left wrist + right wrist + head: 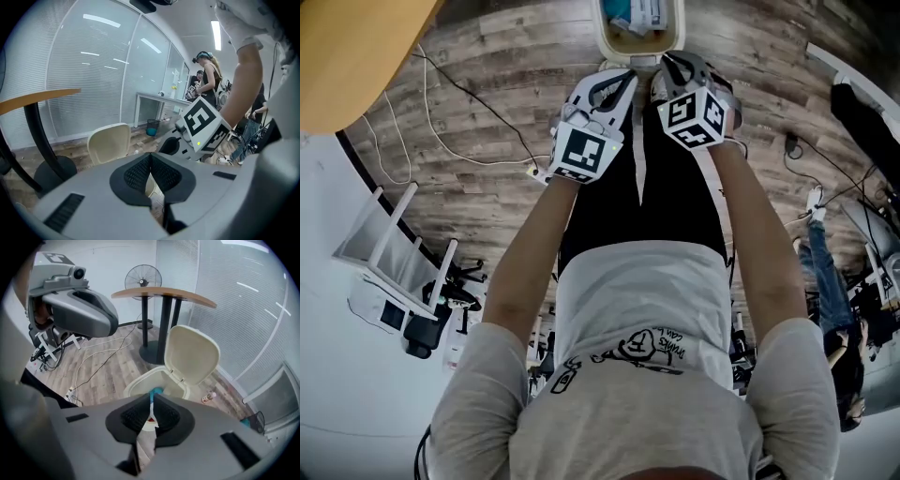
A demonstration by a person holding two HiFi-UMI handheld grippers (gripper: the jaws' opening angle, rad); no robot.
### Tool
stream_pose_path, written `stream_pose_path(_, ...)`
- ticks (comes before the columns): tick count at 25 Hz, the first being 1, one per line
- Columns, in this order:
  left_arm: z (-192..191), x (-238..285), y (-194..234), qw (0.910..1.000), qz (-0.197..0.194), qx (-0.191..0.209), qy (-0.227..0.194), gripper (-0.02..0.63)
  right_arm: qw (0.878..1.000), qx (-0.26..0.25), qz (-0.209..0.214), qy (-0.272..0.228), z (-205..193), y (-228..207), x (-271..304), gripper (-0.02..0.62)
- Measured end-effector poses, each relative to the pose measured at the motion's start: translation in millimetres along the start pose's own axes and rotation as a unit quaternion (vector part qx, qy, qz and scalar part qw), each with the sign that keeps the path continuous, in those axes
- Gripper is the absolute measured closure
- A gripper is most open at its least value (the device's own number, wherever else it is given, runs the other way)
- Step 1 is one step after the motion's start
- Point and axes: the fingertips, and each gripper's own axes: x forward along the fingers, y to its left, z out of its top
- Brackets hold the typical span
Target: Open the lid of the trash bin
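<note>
The right gripper (151,398) has its jaws drawn almost together. Only a thin slit is left between the pads, and nothing is pinched in it. Just past the tips, toward 12 o'clock, sits the cream bin (137,383), its mouth open and blue and white rubbish inside. Its lid (192,355) stands upright from the hinge on the bin's far edge, at about 1 o'clock, with its inner face toward the camera. A small bottle (208,397) lies on the wooden floor (117,357) at 3 o'clock of the bin. Behind the lid, at 12 o'clock, a round wood-topped counter (164,292) stands on black legs, with a fan (143,277) beyond it. A white cable (80,364) trails over the floor at 9 o'clock.

The left gripper (150,155) has its jaws pressed together with nothing between them. From its own view the raised lid shows at 10 o'clock of the tips, and the right gripper's marker cube at 2 o'clock. In the head view both grippers are held side by side in the air at the bin's near edge.
</note>
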Motion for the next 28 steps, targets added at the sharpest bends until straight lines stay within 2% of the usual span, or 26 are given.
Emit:
stream_pose_path(6, 33.4, -15.9, 13.9, 0.9994, 0.021, -0.02, -0.019, 0.586, 0.997, 0.062, -0.017, -0.037, 30.0, -25.1, -39.9, 0.586)
stream_pose_path(15, 95.4, -48.8, 25.5, 0.9946, 0.051, -0.063, -0.064, 0.586, 0.986, 0.131, -0.016, -0.105, 81.0, -47.7, -105.9, 0.589)
stream_pose_path(20, 131.7, -67.0, 26.3, 0.9921, 0.051, -0.07, -0.091, 0.586, 0.978, 0.157, -0.014, -0.139, 108.2, -57.0, -142.6, 0.589)
stream_pose_path(28, 186.0, -97.9, 26.0, 0.988, 0.059, -0.062, -0.128, 0.586, 0.968, 0.175, -0.046, -0.175, 143.9, -78.0, -206.5, 0.589)
